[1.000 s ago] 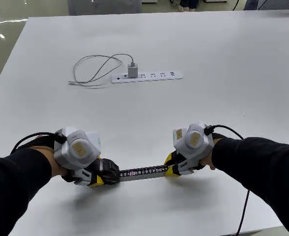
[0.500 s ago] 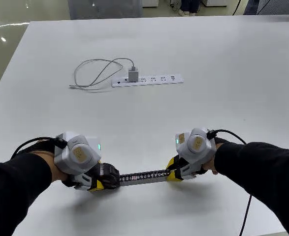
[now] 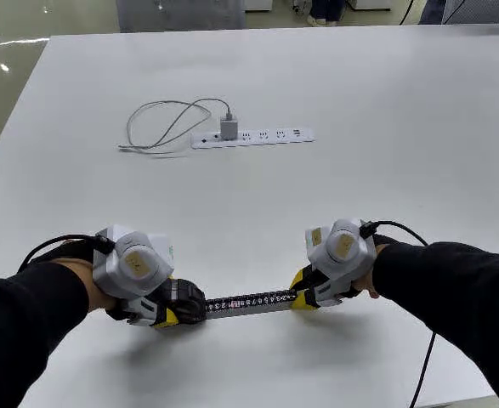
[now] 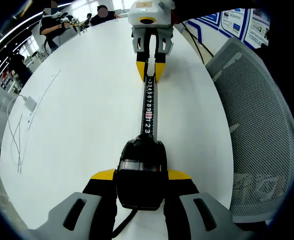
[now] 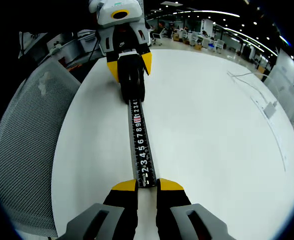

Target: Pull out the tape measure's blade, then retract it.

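left gripper (image 3: 167,309) holds tape measure (image 4: 141,169); right gripper (image 5: 147,186), blade (image 5: 138,135) (extended).

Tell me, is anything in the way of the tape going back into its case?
Nothing visible is. The blade runs straight over bare table from the right gripper, pinching its tip, to the case in the left gripper. The power strip lies far off.
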Demonstrator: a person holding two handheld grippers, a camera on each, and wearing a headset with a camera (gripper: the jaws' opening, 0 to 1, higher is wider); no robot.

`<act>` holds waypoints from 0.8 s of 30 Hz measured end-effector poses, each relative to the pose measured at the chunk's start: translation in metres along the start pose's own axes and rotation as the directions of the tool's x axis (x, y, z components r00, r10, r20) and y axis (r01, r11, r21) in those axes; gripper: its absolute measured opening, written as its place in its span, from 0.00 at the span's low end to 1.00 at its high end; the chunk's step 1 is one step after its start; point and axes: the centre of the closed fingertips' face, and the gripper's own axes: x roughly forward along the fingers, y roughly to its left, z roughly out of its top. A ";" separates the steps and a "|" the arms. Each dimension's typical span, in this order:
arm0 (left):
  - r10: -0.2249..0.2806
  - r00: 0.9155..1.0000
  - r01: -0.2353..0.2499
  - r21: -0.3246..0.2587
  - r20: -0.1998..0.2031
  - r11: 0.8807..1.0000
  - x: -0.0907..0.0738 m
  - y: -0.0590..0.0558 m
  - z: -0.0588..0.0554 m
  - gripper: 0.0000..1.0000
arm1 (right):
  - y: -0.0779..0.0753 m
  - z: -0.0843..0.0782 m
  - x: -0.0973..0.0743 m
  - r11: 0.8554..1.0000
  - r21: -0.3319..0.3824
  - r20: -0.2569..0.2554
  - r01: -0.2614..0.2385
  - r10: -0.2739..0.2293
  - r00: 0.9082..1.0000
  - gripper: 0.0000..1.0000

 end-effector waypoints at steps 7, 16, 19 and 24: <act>0.001 1.000 -0.001 0.000 0.000 1.000 0.000 0.000 0.000 0.30 | 0.000 -0.003 -0.002 1.000 0.004 -0.006 -0.003 0.003 1.000 0.09; 0.003 1.000 -0.003 0.000 0.000 1.000 0.000 -0.001 0.001 0.30 | -0.001 -0.007 -0.004 1.000 -0.011 -0.024 -0.009 0.008 1.000 0.09; 0.003 1.000 -0.003 0.000 0.000 1.000 0.000 -0.001 0.000 0.30 | -0.002 -0.008 -0.005 1.000 -0.011 -0.026 -0.010 0.009 1.000 0.09; 0.002 1.000 -0.002 0.000 -0.001 1.000 0.000 0.000 0.000 0.30 | -0.002 -0.010 -0.007 1.000 -0.011 -0.032 -0.010 0.009 0.999 0.09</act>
